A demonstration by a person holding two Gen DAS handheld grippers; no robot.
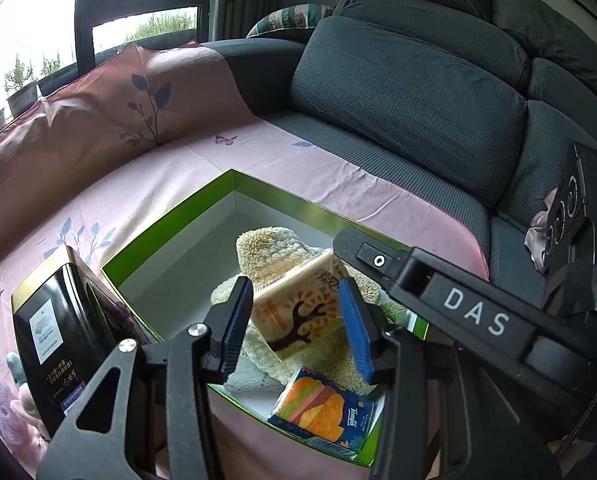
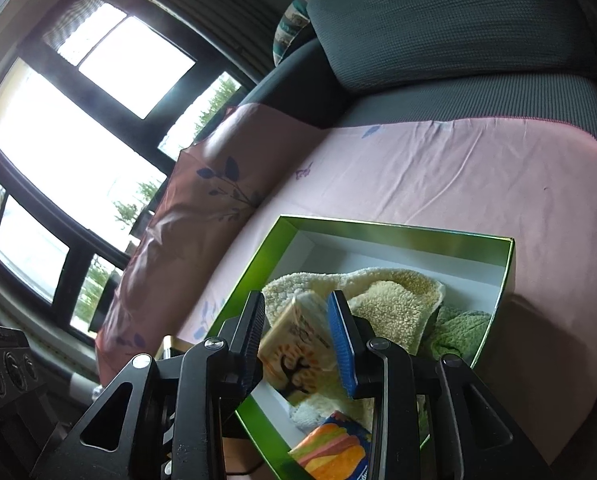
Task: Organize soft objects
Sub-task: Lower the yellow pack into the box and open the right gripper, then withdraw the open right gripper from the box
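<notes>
A green-rimmed open box [image 1: 282, 196] [image 2: 398, 228] lies on a pink sheet. Inside are a cream fluffy towel [image 1: 270, 252] [image 2: 394, 300], a green towel [image 2: 462, 332] and a colourful Tempo tissue pack [image 1: 326, 408] [image 2: 330, 452]. A beige tissue pack with a tree print [image 1: 302, 308] [image 2: 294, 352] sits tilted over the cream towel. My left gripper [image 1: 296, 328] stands around it with its jaws apart, not clearly pressing it. My right gripper [image 2: 300, 340] frames the same pack, with visible gaps on both sides. The right gripper's body [image 1: 458, 304] reaches over the box.
A black and gold box [image 1: 58, 340] stands on the sheet left of the green box. The grey sofa backrest cushions [image 1: 410, 92] rise behind. A patterned pillow [image 1: 290, 20] sits in the far corner. Windows [image 2: 78, 128] are at the left.
</notes>
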